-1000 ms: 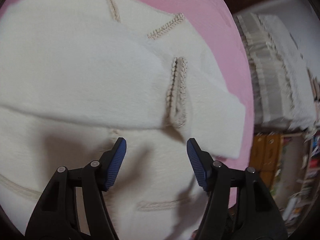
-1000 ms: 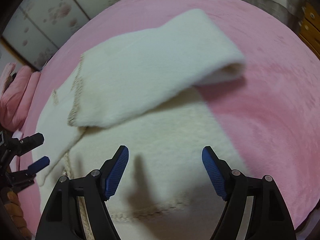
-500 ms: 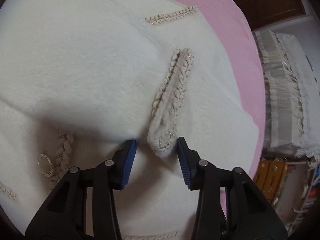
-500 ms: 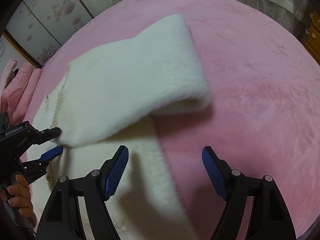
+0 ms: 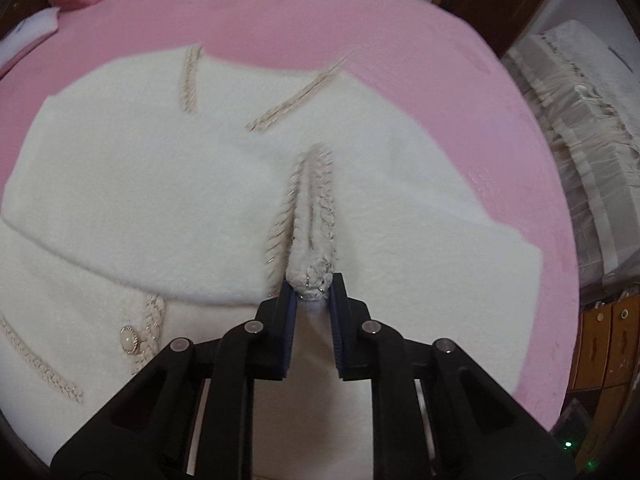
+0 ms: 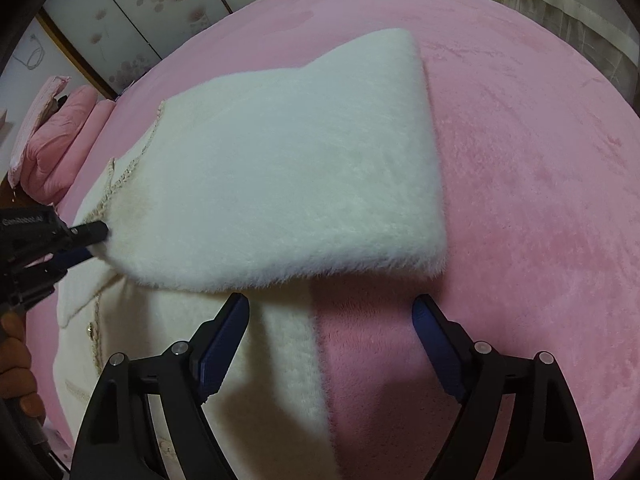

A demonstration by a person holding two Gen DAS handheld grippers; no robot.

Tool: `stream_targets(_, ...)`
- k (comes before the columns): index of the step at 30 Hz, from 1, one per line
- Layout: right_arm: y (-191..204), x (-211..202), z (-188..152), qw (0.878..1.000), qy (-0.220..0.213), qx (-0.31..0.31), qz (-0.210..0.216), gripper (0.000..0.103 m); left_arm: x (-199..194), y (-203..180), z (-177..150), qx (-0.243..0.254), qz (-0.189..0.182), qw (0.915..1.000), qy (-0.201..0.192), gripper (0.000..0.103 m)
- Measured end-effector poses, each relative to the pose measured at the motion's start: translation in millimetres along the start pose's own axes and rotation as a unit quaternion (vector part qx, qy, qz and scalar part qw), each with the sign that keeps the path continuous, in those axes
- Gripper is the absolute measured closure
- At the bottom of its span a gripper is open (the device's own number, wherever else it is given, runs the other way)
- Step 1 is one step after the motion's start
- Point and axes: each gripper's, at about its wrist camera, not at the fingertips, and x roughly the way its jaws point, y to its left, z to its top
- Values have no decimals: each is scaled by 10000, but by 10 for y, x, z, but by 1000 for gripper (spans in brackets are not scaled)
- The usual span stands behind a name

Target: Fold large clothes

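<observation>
Pink plush bed cover (image 6: 520, 200) carries a fluffy cream braid-trimmed coat (image 5: 140, 200); left gripper (image 5: 313, 292) jaws are closing, pinching its braided cuff (image 5: 316, 276); right gripper (image 6: 332, 344) jaws are opening, holding nothing.

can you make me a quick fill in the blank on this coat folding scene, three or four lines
1. The white coat lies on a ____ blanket.
2. The left gripper is closing on the braided ____ of the sleeve.
3. The right gripper holds ____ between its open fingers.
4. The pearl button sits beside a ____ trim.

Missing words: pink; cuff; nothing; braided
</observation>
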Motion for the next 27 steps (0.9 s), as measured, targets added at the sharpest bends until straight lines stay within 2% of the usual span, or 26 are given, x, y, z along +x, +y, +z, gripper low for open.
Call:
stream_targets(2,-61,-10,-1,10000,-14,40,45,18,-133,-31,91,103,-43,9997,-199,92)
stream_targets(4,-118,-42,0,10000,-36,34,53,18,-242,-41,239,89,-305,9990,-315,92)
stream_targets(8,-175,-63,43,10000,-68,22,34,18,-595,51,611,-114,-699,9952,-672,93)
stream_targets(10,-182,-72,115,9999,-91,-3,-62,18,-722,139,886,-393,-849,9922,-828,93)
stream_targets(12,-150,-29,198,9995,-87,-149,-266,18,-876,271,1096,-583,-741,9901,-1043,93)
stream_targets(14,-80,44,282,9979,-90,-428,-475,18,-1077,435,1279,-685,-555,9848,-1494,93)
stream_targets(16,-21,116,344,9960,-34,-707,-552,18,-1262,644,1370,-704,-161,9791,-1902,93)
stream_targets(18,27,161,365,9939,-15,-953,-557,18,-1366,880,1396,-782,230,9762,-2012,93)
stream_targets(20,61,169,339,9923,-89,-1113,-529,18,-1304,1148,1358,-938,523,9760,-1894,93)
stream_targets(24,73,195,218,9889,-230,-1330,-623,18,-809,1656,1047,-1327,1102,9786,-1126,93)
stream_targets(27,68,230,149,9886,-347,-1365,-528,18,-368,1980,778,-1690,1491,9732,-454,93)
